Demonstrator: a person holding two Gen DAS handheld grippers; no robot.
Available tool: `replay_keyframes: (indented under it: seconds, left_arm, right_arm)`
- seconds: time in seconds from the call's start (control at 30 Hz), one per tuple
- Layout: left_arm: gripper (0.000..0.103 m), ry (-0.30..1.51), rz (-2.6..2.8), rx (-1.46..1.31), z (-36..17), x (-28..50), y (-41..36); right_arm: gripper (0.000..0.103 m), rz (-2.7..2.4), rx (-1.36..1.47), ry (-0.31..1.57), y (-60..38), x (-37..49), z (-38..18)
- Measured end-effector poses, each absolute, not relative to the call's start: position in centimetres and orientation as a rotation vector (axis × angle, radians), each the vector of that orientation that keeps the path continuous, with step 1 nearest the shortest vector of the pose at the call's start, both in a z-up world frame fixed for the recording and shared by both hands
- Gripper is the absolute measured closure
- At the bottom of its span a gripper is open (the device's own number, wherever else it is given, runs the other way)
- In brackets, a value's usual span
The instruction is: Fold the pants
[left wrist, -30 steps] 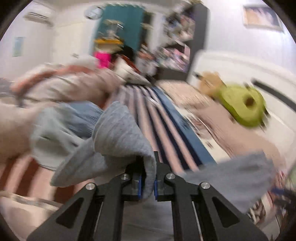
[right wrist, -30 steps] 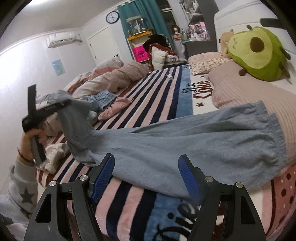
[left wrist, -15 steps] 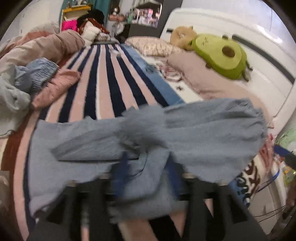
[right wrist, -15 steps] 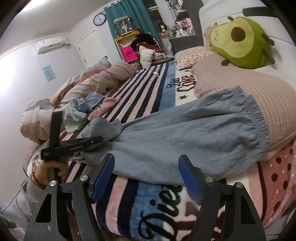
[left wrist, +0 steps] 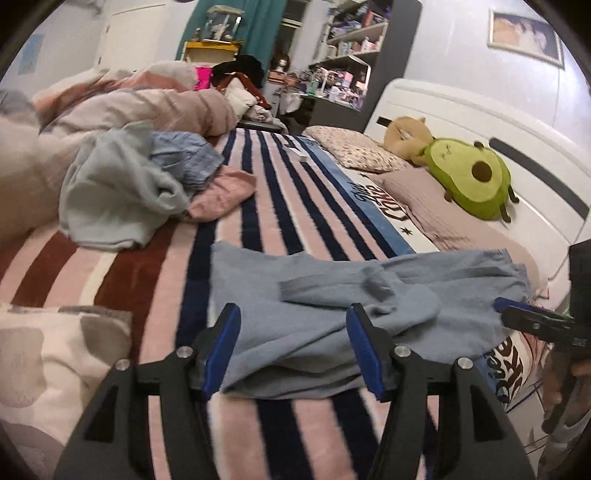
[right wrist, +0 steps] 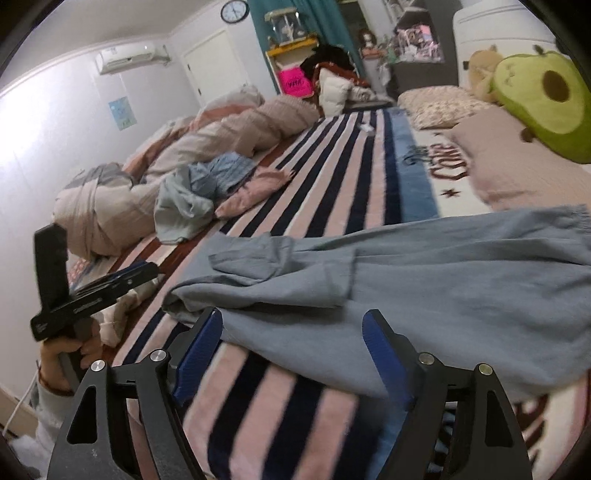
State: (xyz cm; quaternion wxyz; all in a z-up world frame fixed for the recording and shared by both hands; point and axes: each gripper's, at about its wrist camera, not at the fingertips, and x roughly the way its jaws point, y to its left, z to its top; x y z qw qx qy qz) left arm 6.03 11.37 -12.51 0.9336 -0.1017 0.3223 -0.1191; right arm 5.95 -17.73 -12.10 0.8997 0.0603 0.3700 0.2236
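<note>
My left gripper (left wrist: 293,345) and right gripper (right wrist: 291,354) are both wide open and hold nothing. The gray pants (right wrist: 424,280) lie across the striped blanket (left wrist: 266,192), one leg folded over.

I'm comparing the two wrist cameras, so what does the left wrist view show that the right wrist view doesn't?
Only the left wrist view shows the framed picture on the wall and the right gripper from outside. Only the right wrist view shows the wall clock, the air conditioner and the left gripper from outside. Both show the gray pants on the striped blanket and the avocado plush.
</note>
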Motion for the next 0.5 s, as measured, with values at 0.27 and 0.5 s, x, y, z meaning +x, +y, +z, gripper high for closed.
replay_keyframes:
  seconds: [0.27,0.5]
  left_arm:
    - [0.048,0.646,-0.276,-0.255,-14.7,6.7,13.3]
    - [0.047,0.659,-0.282,-0.251,-15.7,6.8,13.5]
  right_arm:
    - [0.028,0.411,0.054,0.789,-12.3,11.9,-14.4]
    - [0.028,0.394,0.067,0.852,-10.6,17.2,-17.4]
